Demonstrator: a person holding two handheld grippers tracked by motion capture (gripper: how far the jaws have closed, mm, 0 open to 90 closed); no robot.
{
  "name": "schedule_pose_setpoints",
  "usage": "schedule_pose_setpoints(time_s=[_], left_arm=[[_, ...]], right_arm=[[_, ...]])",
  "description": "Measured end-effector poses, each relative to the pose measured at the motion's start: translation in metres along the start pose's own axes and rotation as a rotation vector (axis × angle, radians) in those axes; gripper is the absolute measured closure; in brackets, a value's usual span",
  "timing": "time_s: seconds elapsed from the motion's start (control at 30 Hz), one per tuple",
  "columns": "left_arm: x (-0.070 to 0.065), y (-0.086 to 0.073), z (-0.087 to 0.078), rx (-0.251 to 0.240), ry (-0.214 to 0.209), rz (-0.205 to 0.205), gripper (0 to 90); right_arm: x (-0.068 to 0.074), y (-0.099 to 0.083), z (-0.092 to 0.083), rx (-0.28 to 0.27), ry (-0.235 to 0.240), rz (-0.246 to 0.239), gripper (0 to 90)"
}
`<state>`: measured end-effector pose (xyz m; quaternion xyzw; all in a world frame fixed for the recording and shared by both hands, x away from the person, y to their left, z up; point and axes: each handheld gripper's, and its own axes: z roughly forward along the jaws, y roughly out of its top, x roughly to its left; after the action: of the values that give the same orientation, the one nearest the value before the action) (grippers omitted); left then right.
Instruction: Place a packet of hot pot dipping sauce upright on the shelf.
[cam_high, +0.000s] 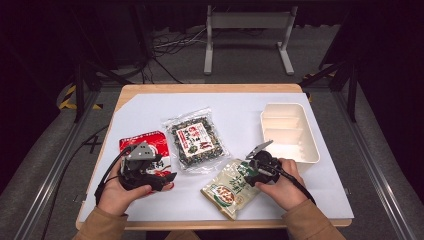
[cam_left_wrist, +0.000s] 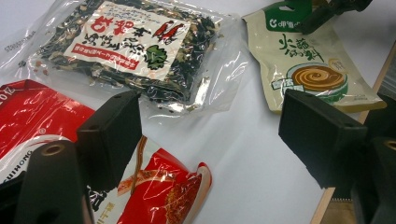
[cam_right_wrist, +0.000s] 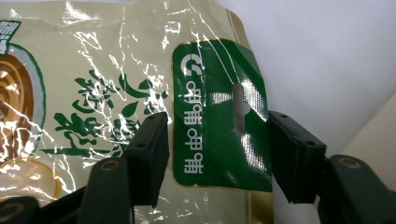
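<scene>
My left gripper (cam_high: 167, 176) rests low over the near right corner of a red snack packet (cam_high: 145, 146). In the left gripper view the left gripper (cam_left_wrist: 210, 107) is open, with its left jaw above the red packet (cam_left_wrist: 159, 186) and bare white sheet between the jaws. My right gripper (cam_high: 248, 172) sits at the far end of a beige sauce pouch (cam_high: 231, 187). Seen in the right gripper view, the right gripper (cam_right_wrist: 218, 121) stands open, its jaws on either side of the pouch's green header (cam_right_wrist: 210, 93), which lies flat beneath them.
A clear packet of dark dried food (cam_high: 196, 140) lies mid-table between the two packets. An empty white divided tray (cam_high: 313, 145) stands at the right. A white sheet (cam_high: 240, 107) covers the wooden table (cam_high: 210, 88); its front edge runs close under both hands.
</scene>
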<state>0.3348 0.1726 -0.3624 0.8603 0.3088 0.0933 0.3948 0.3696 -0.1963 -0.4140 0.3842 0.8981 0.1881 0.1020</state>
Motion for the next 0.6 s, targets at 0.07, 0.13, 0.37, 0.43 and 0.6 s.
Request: schedule_pose_setpoints(time_s=[0.07, 0.13, 0.37, 0.43, 0.6], left_arm=[[0.000, 0.000, 0.000, 0.001, -0.001, 0.002, 21.8], [0.000, 0.000, 0.001, 0.000, -0.003, -0.003, 21.7], [0.000, 0.000, 0.001, 0.006, -0.007, 0.000, 21.7], [0.000, 0.000, 0.001, 0.005, -0.006, 0.000, 21.6], [0.001, -0.001, 0.001, 0.006, -0.009, -0.003, 21.5]], right_arm=[[0.000, 0.000, -0.001, 0.000, 0.003, -0.002, 43.2], [0.000, 0.000, -0.003, -0.018, 0.000, -0.013, 43.1], [0.010, 0.002, -0.001, 0.050, -0.105, -0.037, 31.3], [0.014, 0.003, 0.003, 0.072, -0.109, -0.028, 25.4], [0.008, 0.004, 0.002, 0.060, -0.003, 0.026, 25.3]])
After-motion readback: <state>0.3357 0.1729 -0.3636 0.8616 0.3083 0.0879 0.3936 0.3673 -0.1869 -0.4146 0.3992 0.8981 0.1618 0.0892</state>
